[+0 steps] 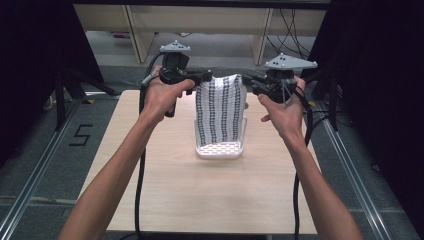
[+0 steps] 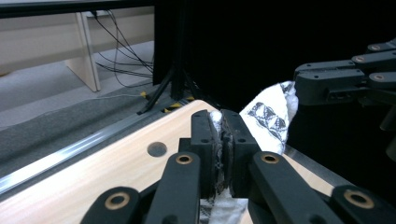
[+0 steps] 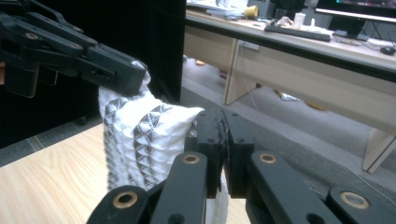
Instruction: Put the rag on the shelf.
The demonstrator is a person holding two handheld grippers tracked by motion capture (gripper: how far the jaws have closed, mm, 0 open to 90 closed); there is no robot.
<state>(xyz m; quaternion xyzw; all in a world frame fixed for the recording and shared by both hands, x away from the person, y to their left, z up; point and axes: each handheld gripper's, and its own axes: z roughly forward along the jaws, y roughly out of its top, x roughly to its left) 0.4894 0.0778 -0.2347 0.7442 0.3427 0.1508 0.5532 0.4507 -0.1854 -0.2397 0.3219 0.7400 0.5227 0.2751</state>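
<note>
A white cloth (image 1: 221, 111) with dark patterned stripes hangs stretched between my two grippers above a white perforated basket (image 1: 220, 149) on the wooden table (image 1: 200, 190). My left gripper (image 1: 206, 76) is shut on the cloth's upper left corner, my right gripper (image 1: 249, 82) on its upper right corner. In the left gripper view the jaws (image 2: 221, 140) pinch white fabric, and the cloth (image 2: 271, 116) runs toward the other gripper (image 2: 336, 84). The right gripper view has its jaws (image 3: 223, 144) closed on the cloth (image 3: 140, 135), with the left gripper (image 3: 93, 60) beyond it. The cloth's lower end drops into the basket.
The basket stands mid-table, slightly toward the far side. A round hole (image 2: 157, 149) marks the table top. Black stands (image 1: 65, 85) flank the table's far corners, metal rails (image 1: 30, 175) run on the floor, and desks and cables (image 1: 290, 30) lie beyond.
</note>
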